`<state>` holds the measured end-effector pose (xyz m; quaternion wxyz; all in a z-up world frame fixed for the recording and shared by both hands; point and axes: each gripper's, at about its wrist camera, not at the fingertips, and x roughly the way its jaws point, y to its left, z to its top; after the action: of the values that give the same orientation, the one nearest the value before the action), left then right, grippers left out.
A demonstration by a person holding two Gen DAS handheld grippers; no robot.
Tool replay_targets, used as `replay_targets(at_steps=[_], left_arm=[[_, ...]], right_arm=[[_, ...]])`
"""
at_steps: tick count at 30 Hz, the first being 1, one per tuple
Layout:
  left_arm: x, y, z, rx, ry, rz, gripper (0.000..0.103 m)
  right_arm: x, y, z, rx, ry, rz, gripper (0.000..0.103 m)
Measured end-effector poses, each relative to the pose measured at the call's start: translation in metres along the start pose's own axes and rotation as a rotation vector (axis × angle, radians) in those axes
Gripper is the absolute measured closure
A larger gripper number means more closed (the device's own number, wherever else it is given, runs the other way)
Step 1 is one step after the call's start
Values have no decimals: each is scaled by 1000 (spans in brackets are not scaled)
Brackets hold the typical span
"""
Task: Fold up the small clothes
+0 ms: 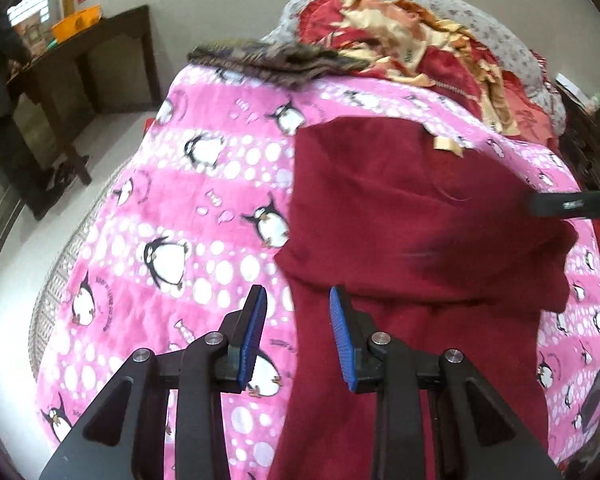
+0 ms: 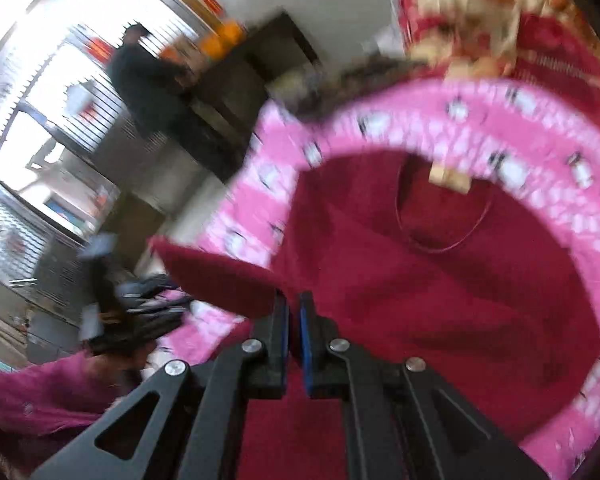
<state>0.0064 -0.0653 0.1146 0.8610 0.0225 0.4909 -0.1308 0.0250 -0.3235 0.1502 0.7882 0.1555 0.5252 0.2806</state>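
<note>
Pink blanket under maroon top, mid-frame. Left gripper released, empty. Right gripper clenched on sleeve edge, lower centre; blur: thin pinch could slip, fold skew.

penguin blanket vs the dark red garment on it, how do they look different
The penguin blanket is pink, patterned with white dots and penguins; the dark red garment is plain. The blanket lies spread wide underneath, while the garment lies on top, smaller and partly folded over itself. Both look like soft, fuzzy fabric.
</note>
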Motion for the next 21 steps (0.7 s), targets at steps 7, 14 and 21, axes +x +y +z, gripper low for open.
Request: replay_targets(at_steps=[7,14,21], left_arm=[[24,-14,5,48,52,-45,85],[64,-31,31,41,42,-50,84],[98,-55,41,45,67,-108,103]], right_arm=[[108,-60,37,104,68,-297,88],[12,-34,-17,70,-130,-315,40],[-98,-85,-106,298,-281,-485,31]])
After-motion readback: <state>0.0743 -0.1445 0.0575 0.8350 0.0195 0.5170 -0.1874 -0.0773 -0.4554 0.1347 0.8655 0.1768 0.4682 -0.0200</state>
